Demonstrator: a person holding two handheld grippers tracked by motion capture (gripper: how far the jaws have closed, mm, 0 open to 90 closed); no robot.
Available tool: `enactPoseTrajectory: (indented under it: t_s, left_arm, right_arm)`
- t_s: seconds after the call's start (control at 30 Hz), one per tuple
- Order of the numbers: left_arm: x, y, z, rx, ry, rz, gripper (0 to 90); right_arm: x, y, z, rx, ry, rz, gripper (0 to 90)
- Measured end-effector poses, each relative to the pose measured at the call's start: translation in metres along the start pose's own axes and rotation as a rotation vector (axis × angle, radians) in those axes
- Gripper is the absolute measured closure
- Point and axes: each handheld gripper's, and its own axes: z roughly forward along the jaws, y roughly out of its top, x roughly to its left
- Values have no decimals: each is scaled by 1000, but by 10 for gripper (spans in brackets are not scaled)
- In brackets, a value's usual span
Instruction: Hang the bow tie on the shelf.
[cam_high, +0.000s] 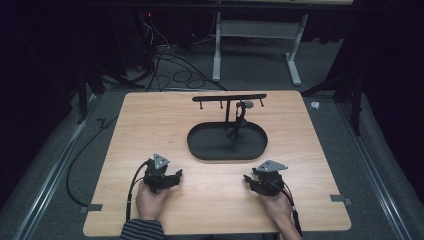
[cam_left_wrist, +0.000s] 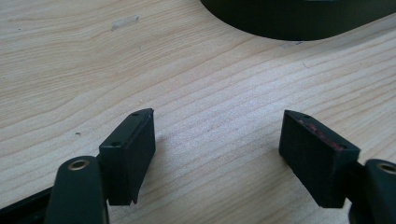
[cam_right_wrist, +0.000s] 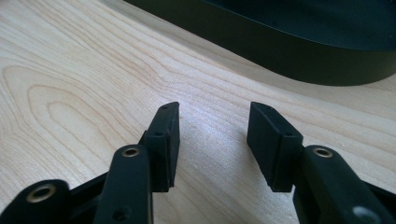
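A lab or test room: dark curtains surround a wooden table (cam_high: 150, 130); loose cables (cam_high: 175, 70) lie on grey carpet behind the table.

High view overhead facing forward, both gripper views close above table (cam_high: 150, 130), sharing black tray (cam_high: 200, 150)

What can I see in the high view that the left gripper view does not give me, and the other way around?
The high view takes in the whole wooden table, both hands with the left gripper and the right gripper, the full oval black tray, the T-shaped stand rising from it with something small hanging, plus cables on the floor. The left gripper view gives the close detail: open jaws with bare wood between them, reddish marks on one pad, and a small pale scrap on the table. Both share the tabletop, the tray's wall and the left gripper.
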Motion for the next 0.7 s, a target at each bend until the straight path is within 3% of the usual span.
enactPoseTrajectory:
  t_s: [0.27, 0.7]
  left_arm:
    - [0, 0, 0, 0, 0, 0, 275]
    - [0, 0, 0, 0, 0, 0, 275]
  right_arm:
    - [0, 0, 0, 4, 6, -13, 485]
    - [0, 0, 0, 4, 7, -12, 484]
